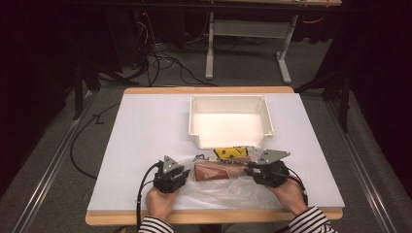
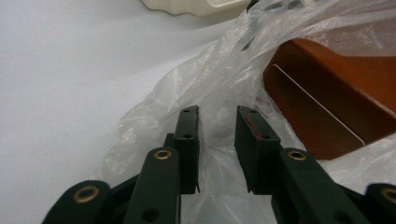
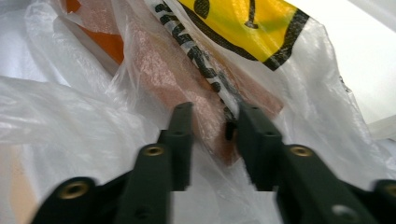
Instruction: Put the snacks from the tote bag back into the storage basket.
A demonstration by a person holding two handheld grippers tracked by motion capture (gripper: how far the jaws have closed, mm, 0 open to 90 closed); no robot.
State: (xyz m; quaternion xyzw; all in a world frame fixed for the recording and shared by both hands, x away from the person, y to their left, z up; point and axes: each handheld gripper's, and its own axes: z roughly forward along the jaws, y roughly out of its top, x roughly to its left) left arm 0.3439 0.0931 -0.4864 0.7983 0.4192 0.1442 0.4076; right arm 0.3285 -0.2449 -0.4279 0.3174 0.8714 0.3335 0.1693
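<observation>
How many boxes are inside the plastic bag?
1: a brown box lies in the clear plastic bag between the grippers, near the table's front edge. More may be hidden under the crumpled plastic.

- The high view is bright on the table (image 1: 145, 126) and dim all around it; the floor beyond the table falls into near black.
- Light from above glares off the floor of the white tray (image 1: 230, 130), which is washed out.
- In the left gripper view, the plastic bag (image 2: 205, 88) shows sharp glints, while the tabletop left of the bag is soft.
- The right gripper view is blurred throughout.
</observation>
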